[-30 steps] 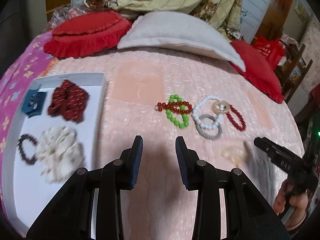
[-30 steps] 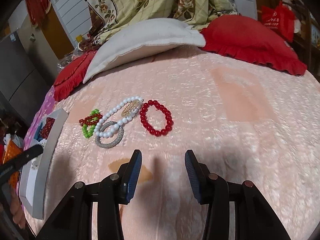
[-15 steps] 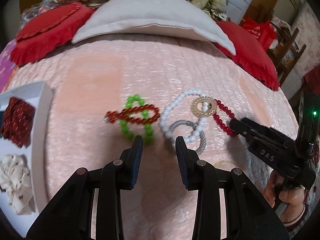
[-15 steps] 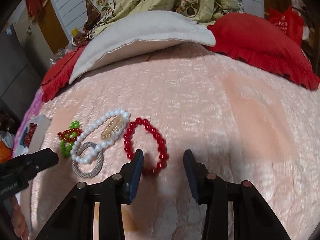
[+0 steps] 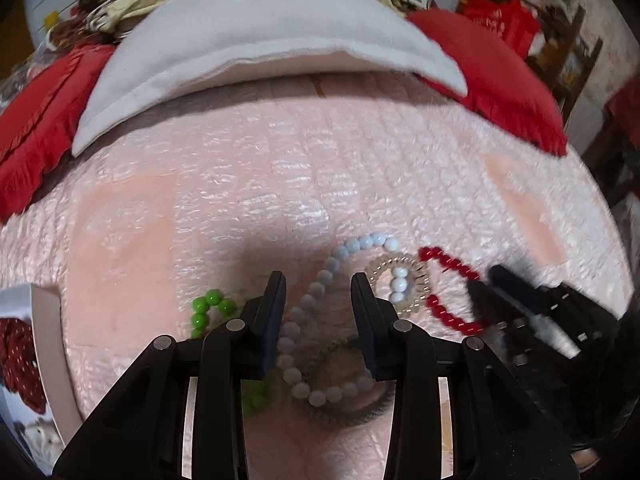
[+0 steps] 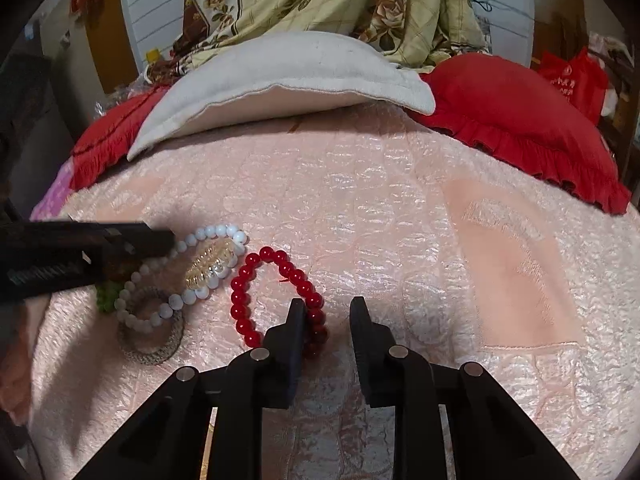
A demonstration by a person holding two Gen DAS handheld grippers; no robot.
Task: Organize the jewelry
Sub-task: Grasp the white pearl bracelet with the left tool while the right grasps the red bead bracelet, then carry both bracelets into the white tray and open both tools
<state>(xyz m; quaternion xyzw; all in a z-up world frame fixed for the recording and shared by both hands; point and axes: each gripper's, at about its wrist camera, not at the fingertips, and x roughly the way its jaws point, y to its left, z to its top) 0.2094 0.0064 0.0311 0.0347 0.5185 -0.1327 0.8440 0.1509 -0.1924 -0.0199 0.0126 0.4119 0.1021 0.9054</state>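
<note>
My left gripper (image 5: 318, 292), jaws wide, straddles white bead bracelet (image 5: 316, 292) | right gripper (image 6: 326, 312), jaws wide, apparently brackets red bead bracelet's (image 6: 240, 300) near edge.

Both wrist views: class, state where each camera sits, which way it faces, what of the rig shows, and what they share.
Left wrist: on the left claw, facing the pillows across the pink bedspread, open fingers astride the white bead bracelet; right claw at right.
Right wrist: on the right claw, same heading, by the red bead bracelet; left claw at left.
Shared: both bracelets, white pillow.
</note>
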